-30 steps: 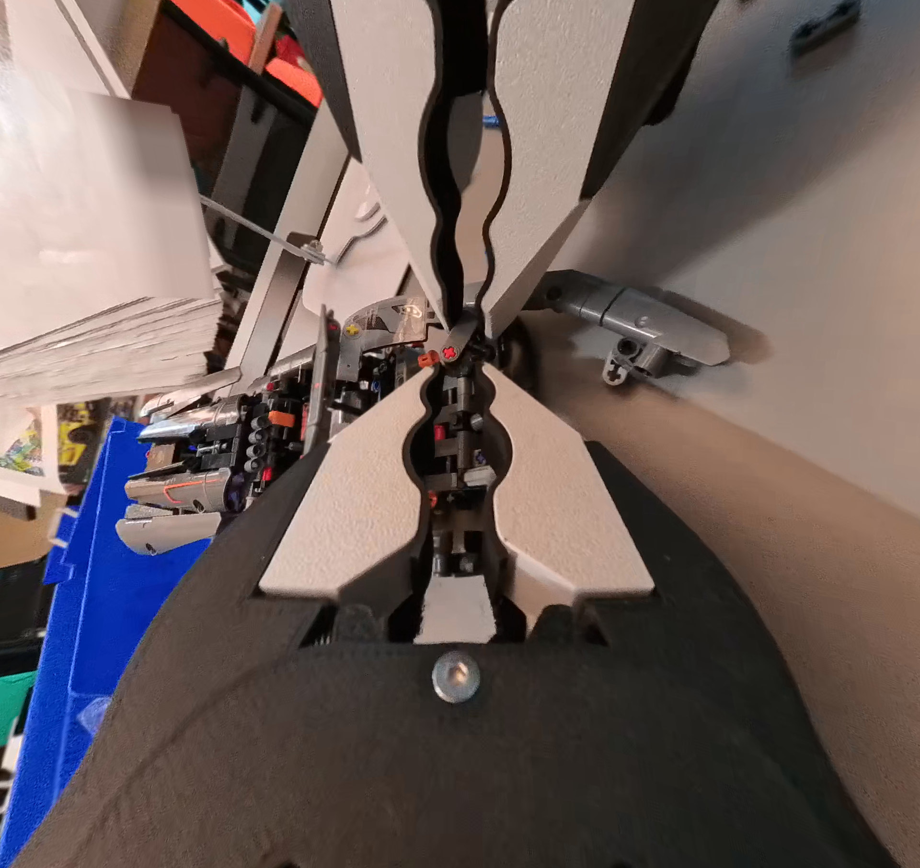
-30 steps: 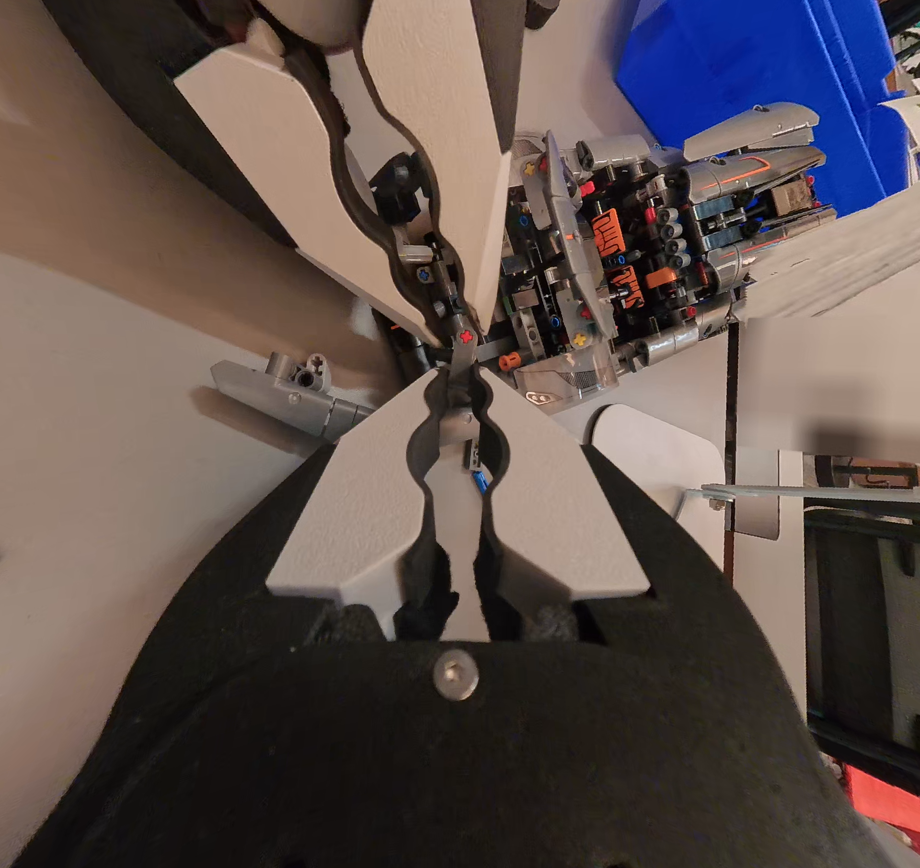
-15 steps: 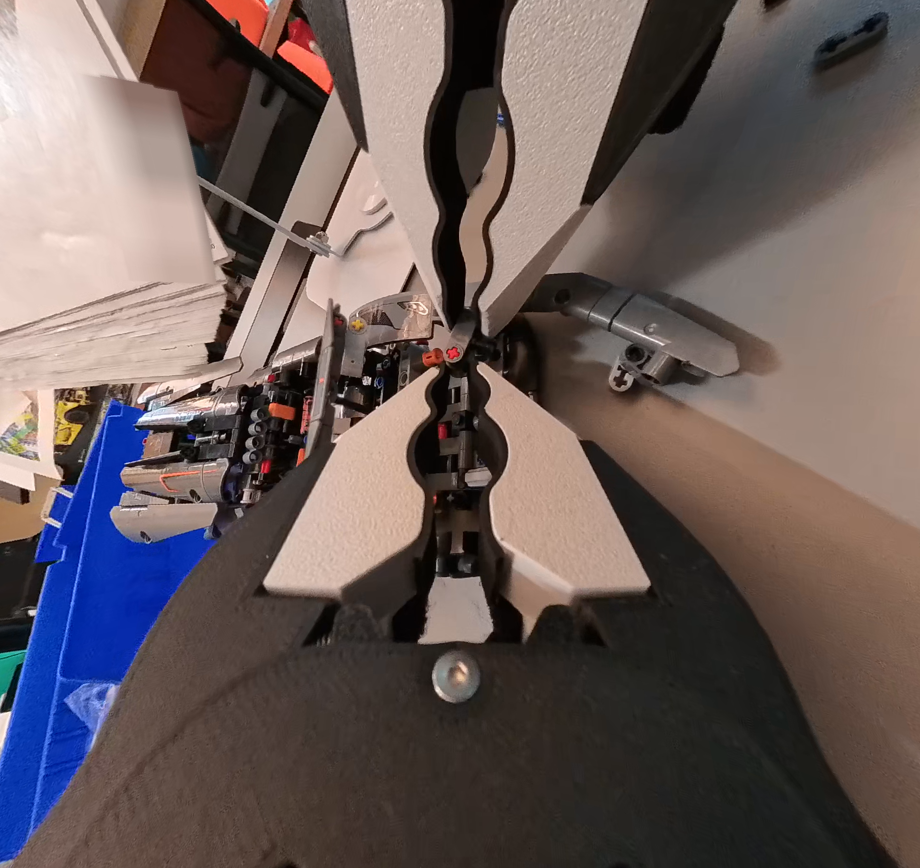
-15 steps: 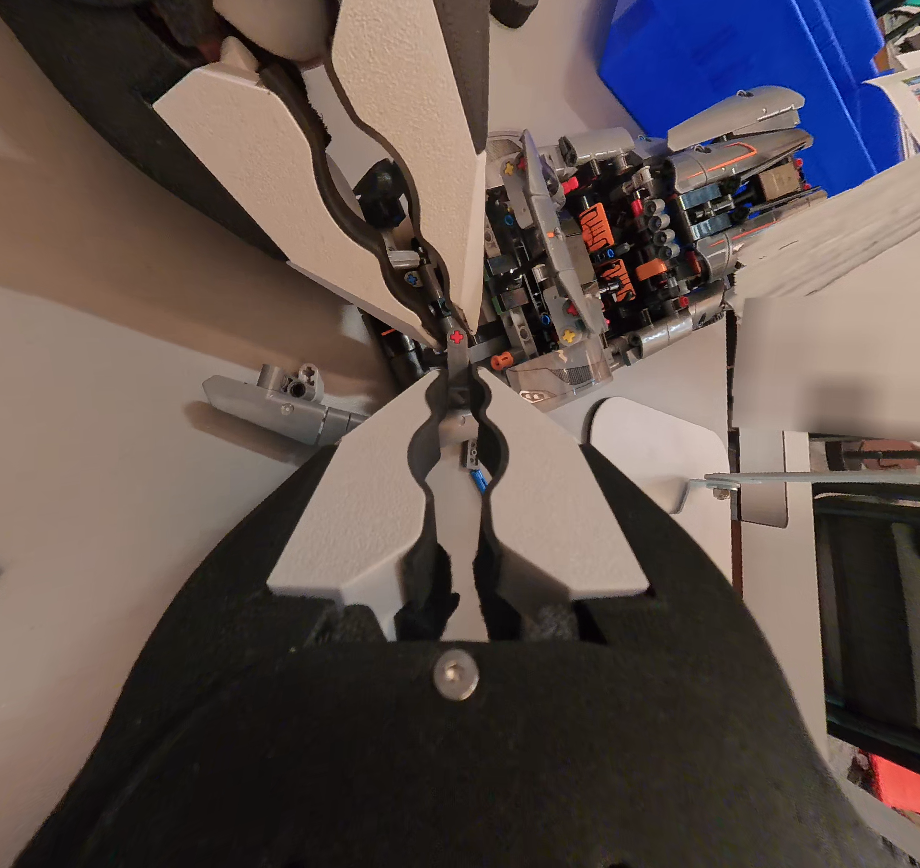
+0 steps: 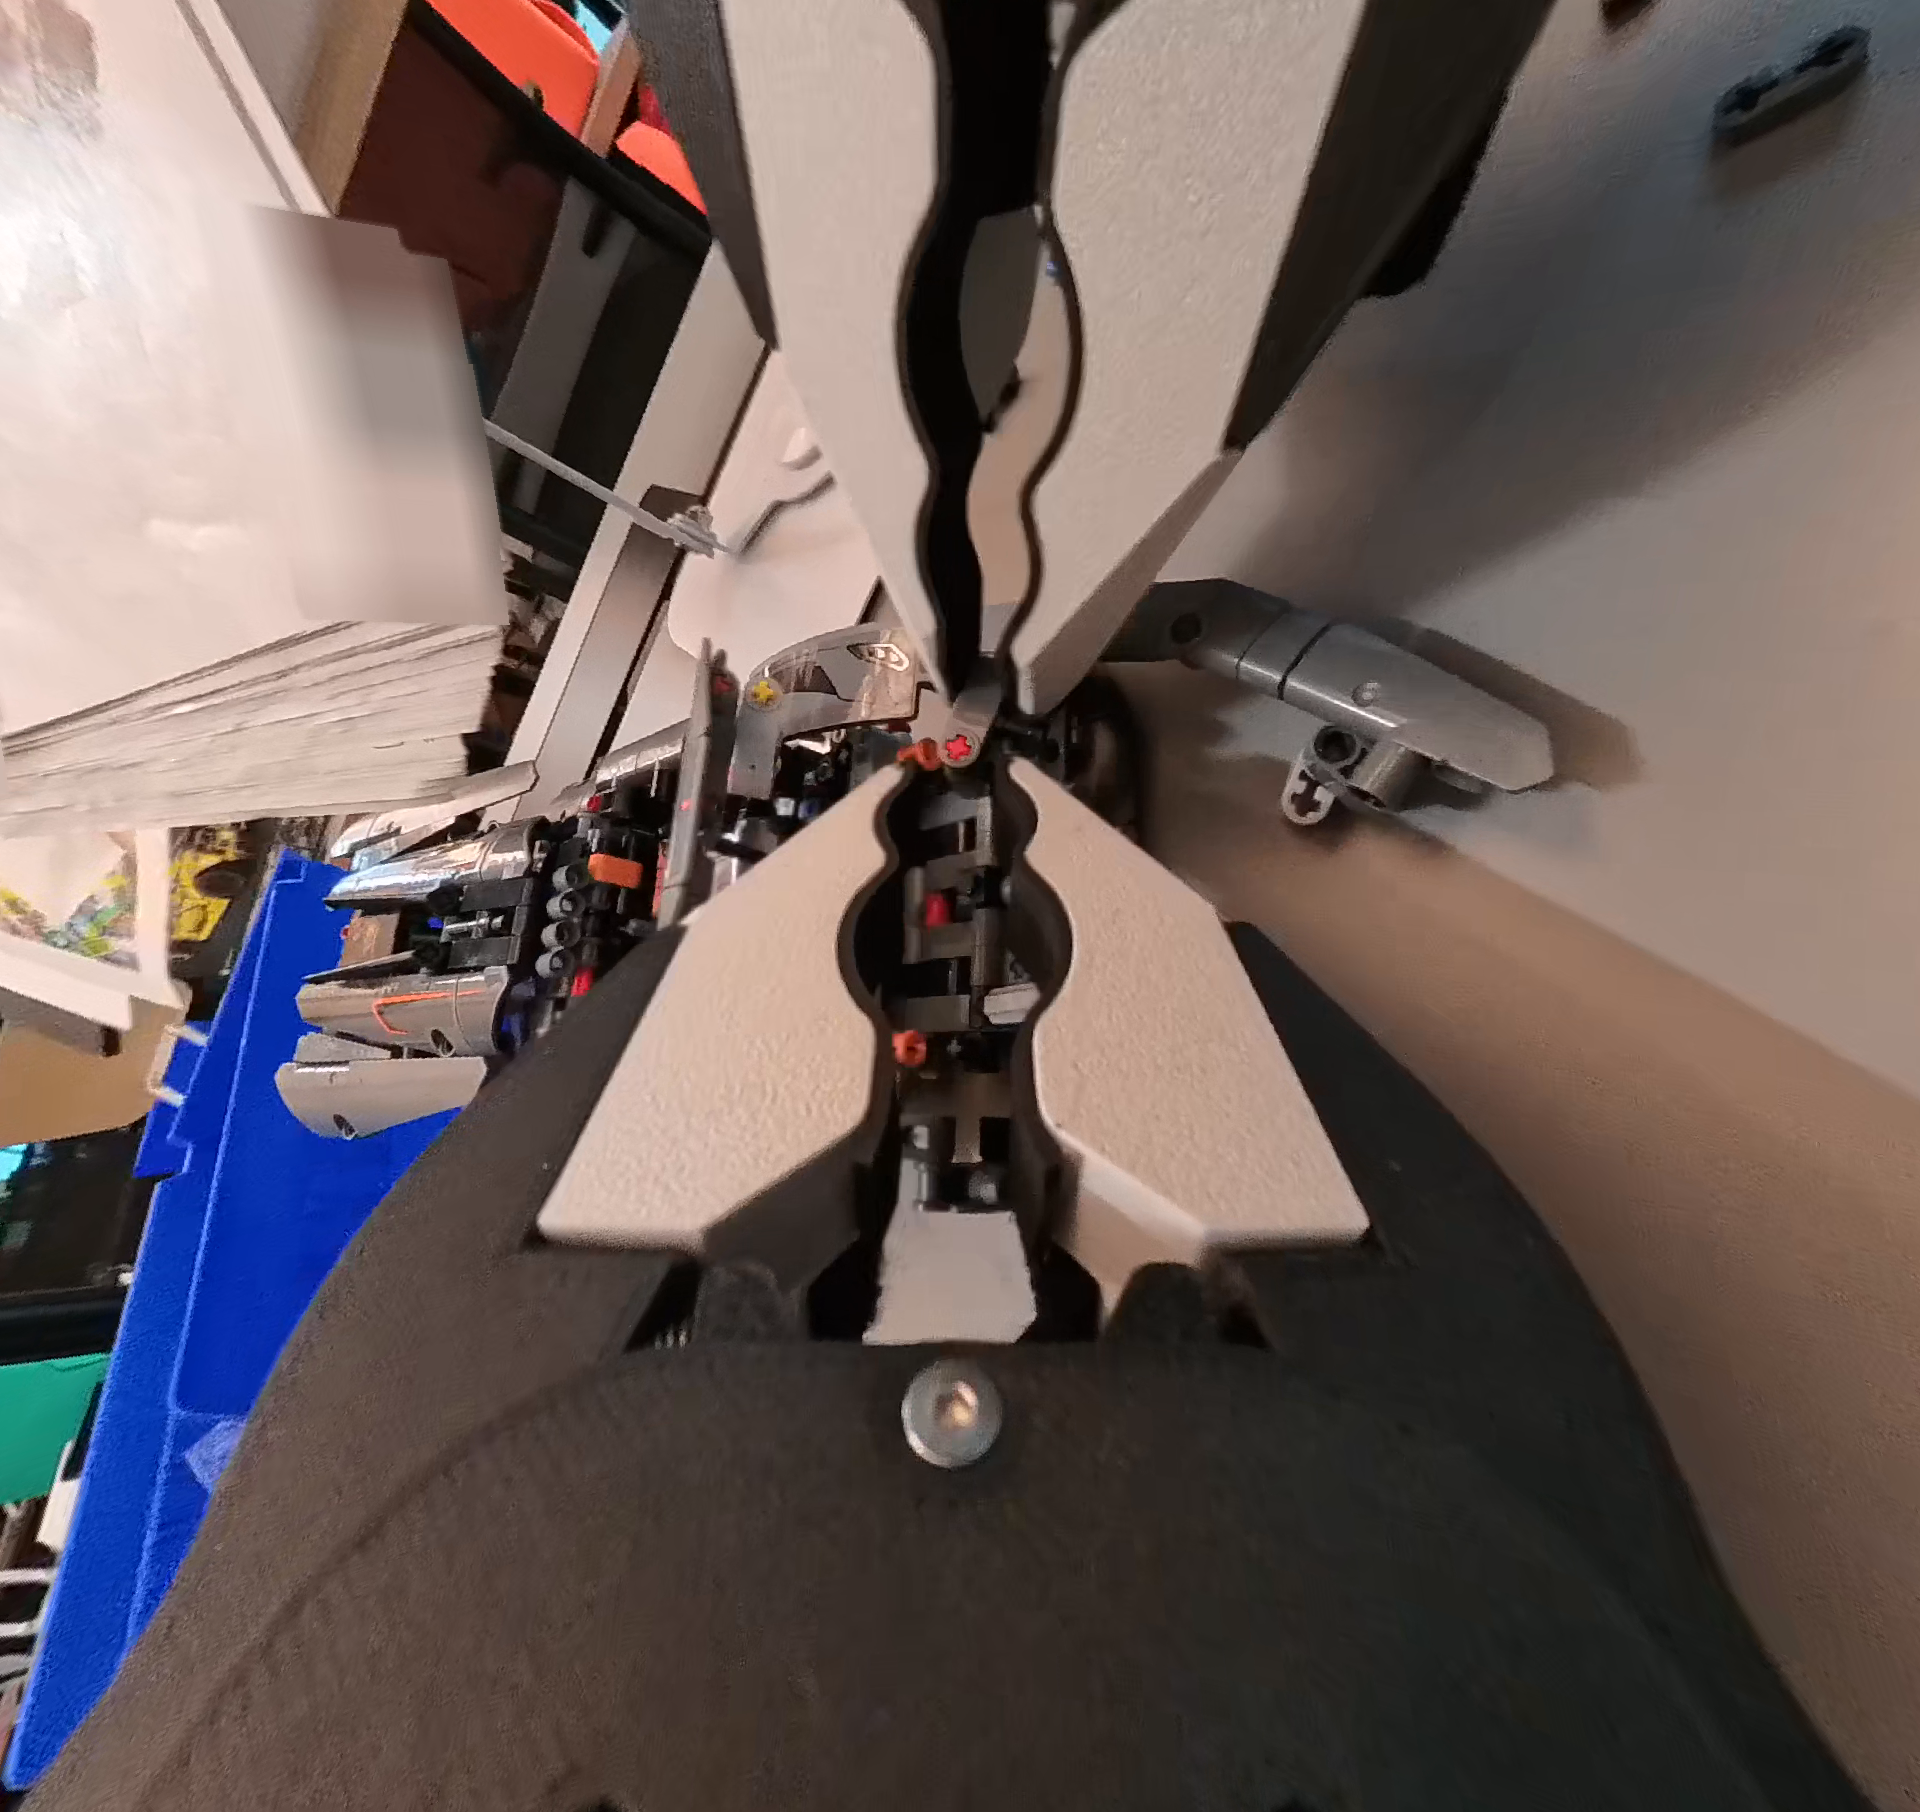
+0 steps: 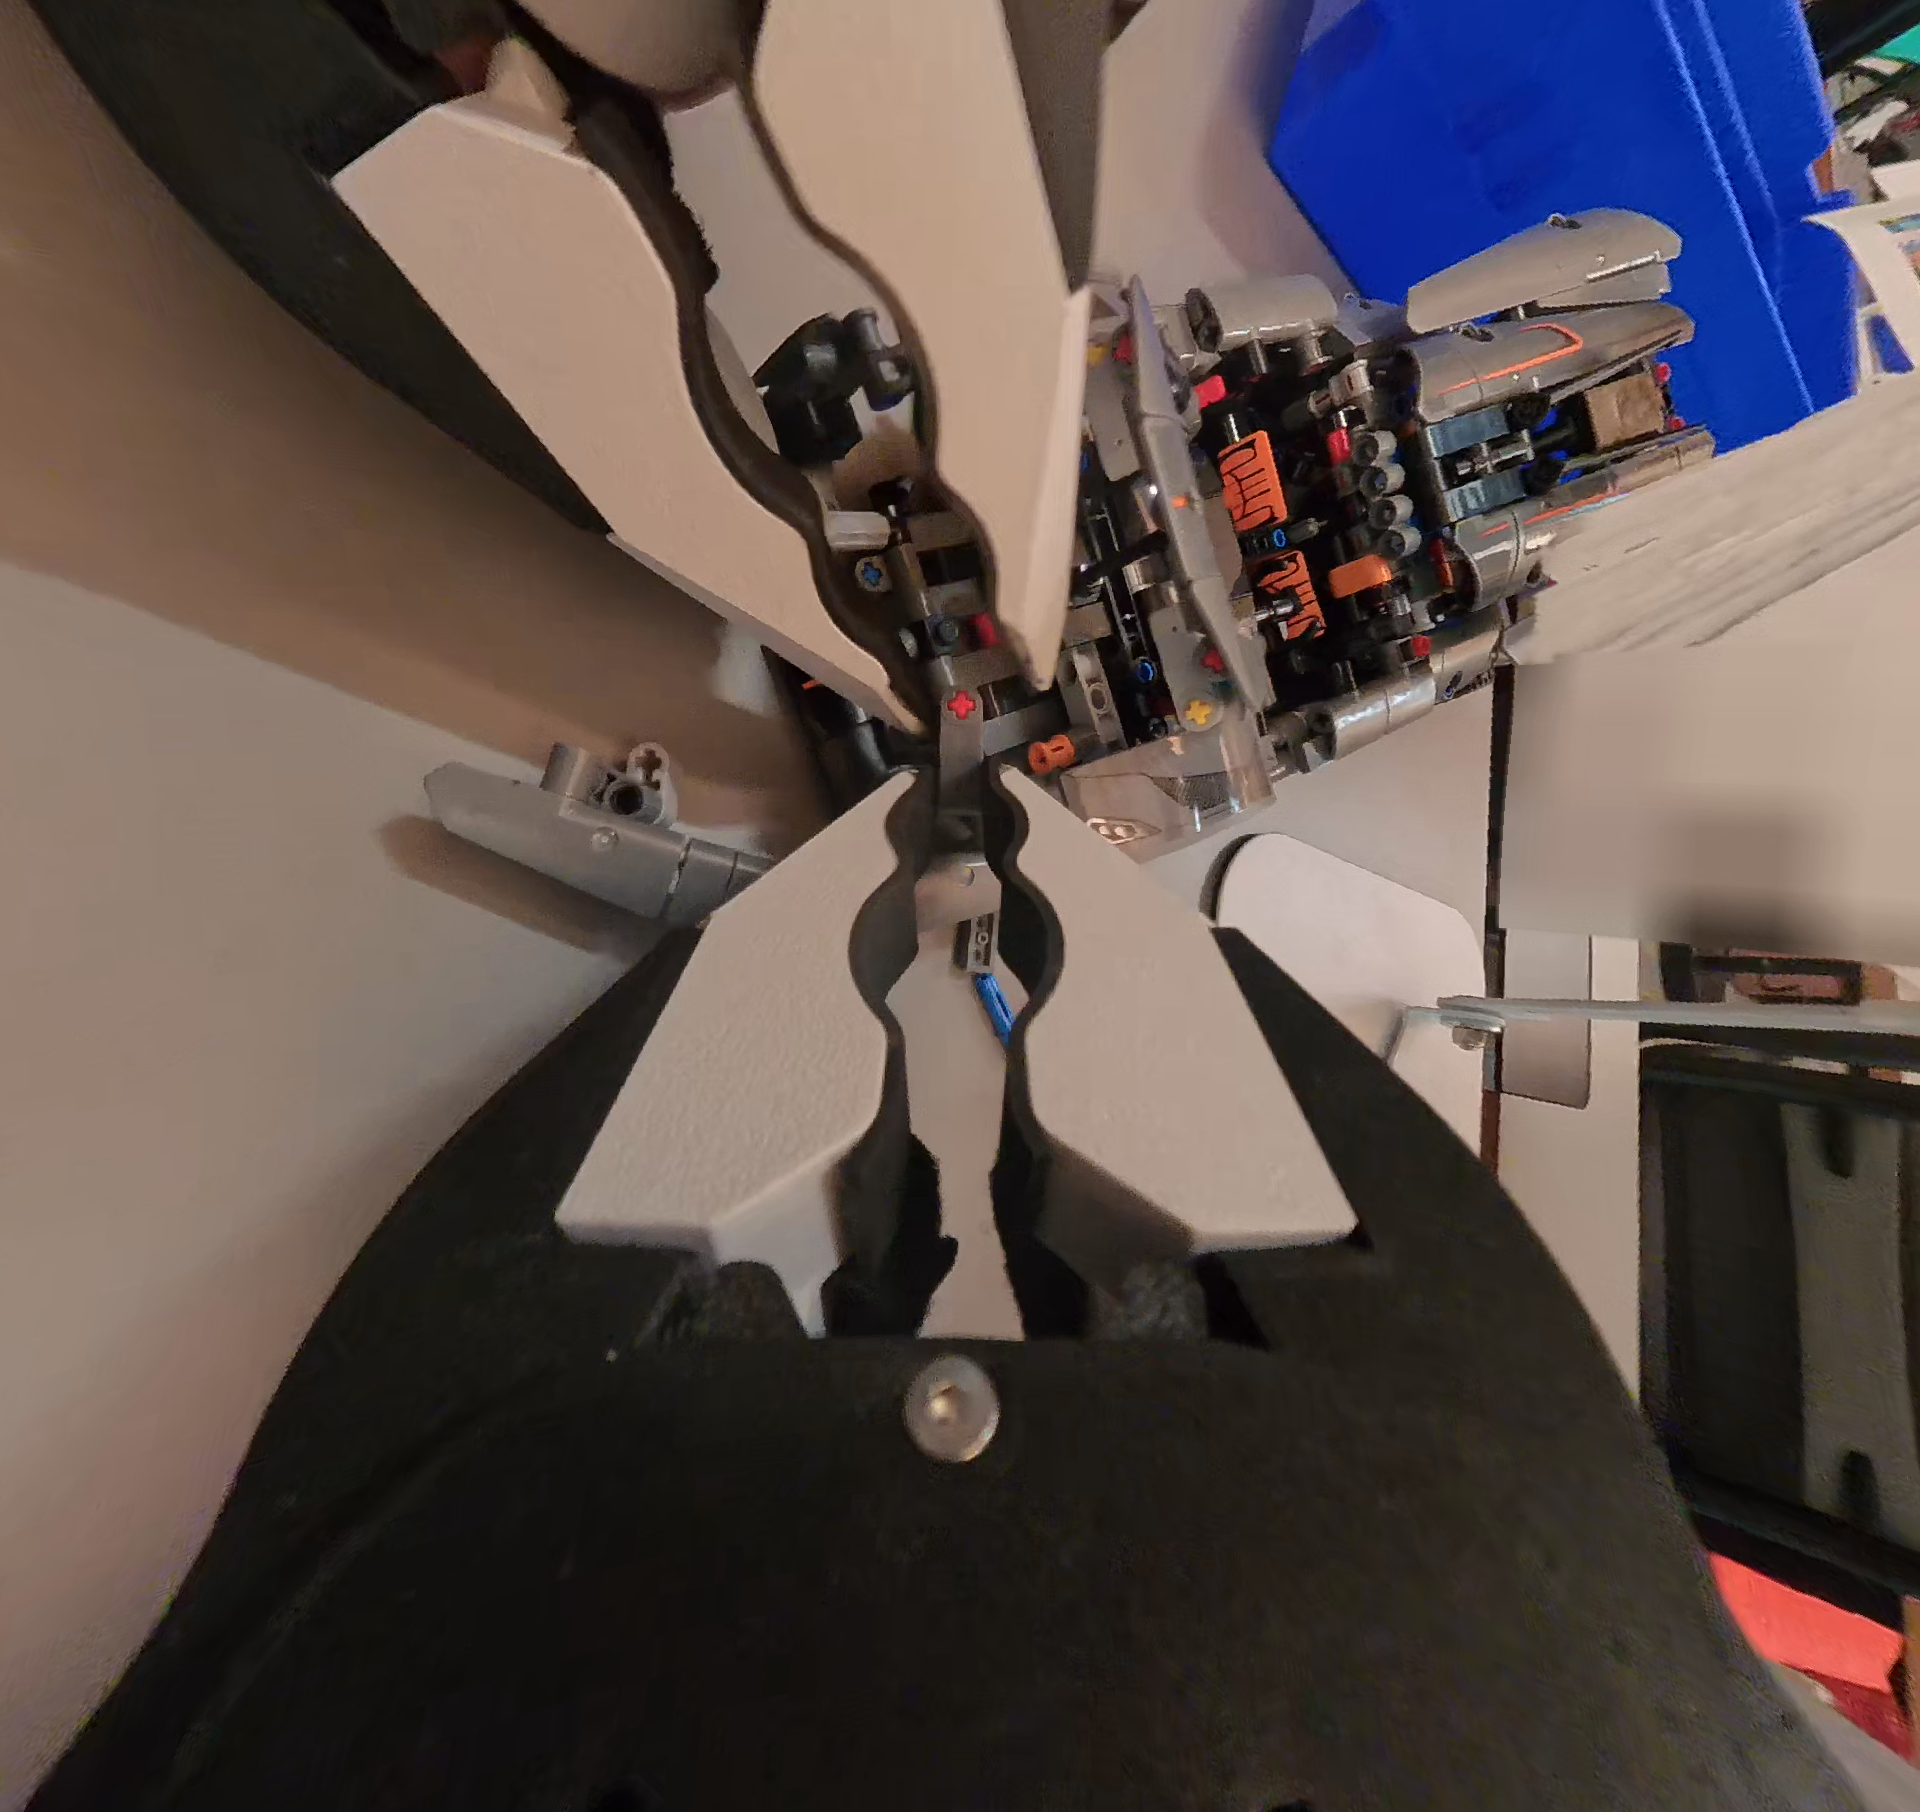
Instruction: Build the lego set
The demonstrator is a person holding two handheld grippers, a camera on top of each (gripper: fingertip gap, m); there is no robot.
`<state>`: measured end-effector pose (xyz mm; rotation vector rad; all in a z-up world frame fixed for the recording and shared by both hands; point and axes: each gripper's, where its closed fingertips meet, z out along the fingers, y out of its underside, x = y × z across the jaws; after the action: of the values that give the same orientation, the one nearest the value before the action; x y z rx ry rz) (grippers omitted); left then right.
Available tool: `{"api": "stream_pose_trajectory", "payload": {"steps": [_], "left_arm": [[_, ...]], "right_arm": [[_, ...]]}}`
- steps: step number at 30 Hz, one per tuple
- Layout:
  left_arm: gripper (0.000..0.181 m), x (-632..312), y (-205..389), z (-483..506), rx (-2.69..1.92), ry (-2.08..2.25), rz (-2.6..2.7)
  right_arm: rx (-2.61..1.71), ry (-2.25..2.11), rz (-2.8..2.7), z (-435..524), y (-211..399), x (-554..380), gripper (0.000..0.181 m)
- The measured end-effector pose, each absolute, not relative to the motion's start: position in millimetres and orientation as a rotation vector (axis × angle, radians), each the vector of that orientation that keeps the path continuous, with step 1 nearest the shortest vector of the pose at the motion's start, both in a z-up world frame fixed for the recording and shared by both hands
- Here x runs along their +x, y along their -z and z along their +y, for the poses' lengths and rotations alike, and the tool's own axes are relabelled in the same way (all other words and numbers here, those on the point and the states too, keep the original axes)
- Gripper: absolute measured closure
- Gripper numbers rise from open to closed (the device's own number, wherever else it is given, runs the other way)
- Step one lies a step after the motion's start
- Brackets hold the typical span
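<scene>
Little has moved since the earlier frames: both tools keep their tip-to-tip stance, with only a slight drift of the model against the background. Left tool (image 5: pixel 961 775) is pressed onto the dark front frame of the grey model car (image 6: pixel 1299 557), steadying it above the desk (image 6: pixel 208 1035), while the right tool (image 6: pixel 961 786) pinches a thin grey link piece (image 6: pixel 961 754) at the red cross-shaped pin (image 6: pixel 963 704), apparently to seat it. A loose grey panel (image 5: pixel 1351 692) lies nearby, a blue bin (image 6: pixel 1558 100) beyond.
</scene>
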<state>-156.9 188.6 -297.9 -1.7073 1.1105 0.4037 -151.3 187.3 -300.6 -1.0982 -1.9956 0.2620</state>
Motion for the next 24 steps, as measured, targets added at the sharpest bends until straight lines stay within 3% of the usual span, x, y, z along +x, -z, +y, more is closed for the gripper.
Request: {"api": "stream_pose_trajectory", "payload": {"steps": [24], "left_arm": [[0.176,-154.5,301.0,187.1,-1.750,-0.377,1.102]], "right_arm": [[-1.134,-0.276,-2.000,188.7,298.9,-150.5,0.175]]}}
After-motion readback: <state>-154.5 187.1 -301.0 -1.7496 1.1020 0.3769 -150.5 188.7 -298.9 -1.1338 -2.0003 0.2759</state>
